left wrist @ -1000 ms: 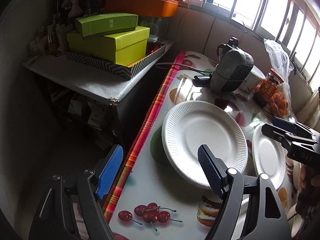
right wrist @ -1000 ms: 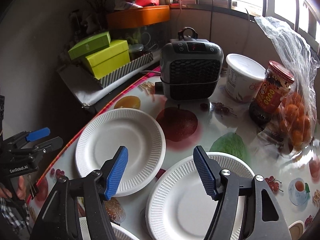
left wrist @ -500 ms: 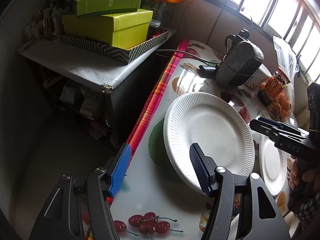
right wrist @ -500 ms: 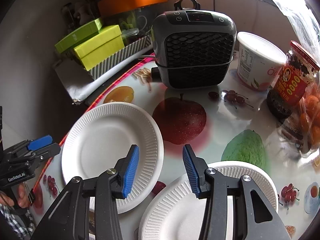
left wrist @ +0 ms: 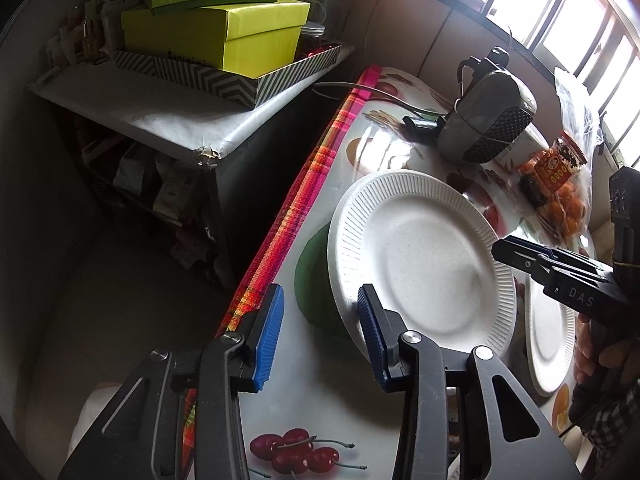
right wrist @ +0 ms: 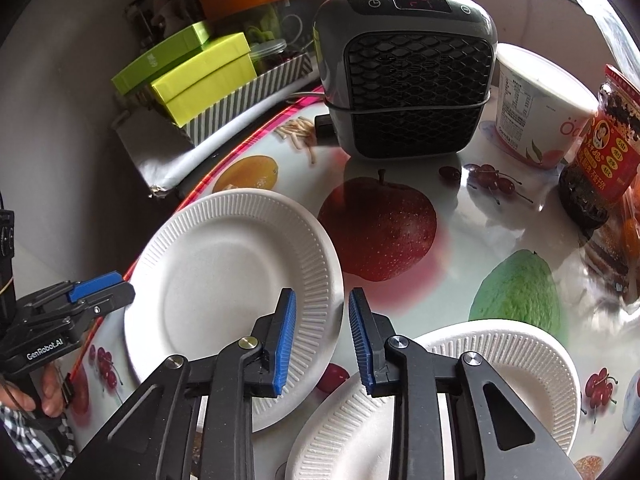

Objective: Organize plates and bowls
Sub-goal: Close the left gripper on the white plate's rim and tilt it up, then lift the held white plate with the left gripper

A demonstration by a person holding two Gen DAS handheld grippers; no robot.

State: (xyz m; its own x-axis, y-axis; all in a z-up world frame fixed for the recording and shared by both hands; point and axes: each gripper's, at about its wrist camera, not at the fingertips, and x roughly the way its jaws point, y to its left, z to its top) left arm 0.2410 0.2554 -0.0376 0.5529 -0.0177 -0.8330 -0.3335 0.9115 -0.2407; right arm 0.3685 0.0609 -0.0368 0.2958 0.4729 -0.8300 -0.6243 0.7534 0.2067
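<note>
Just ahead of both grippers sits the big paper plate [right wrist: 236, 280] on the surface, its near rim between the closing left gripper [left wrist: 318, 334], nothing pinched yet. The right gripper [right wrist: 322, 336] is closing too, empty, over the gap beside the second plate [right wrist: 500, 380]. Left's nearer.
</note>
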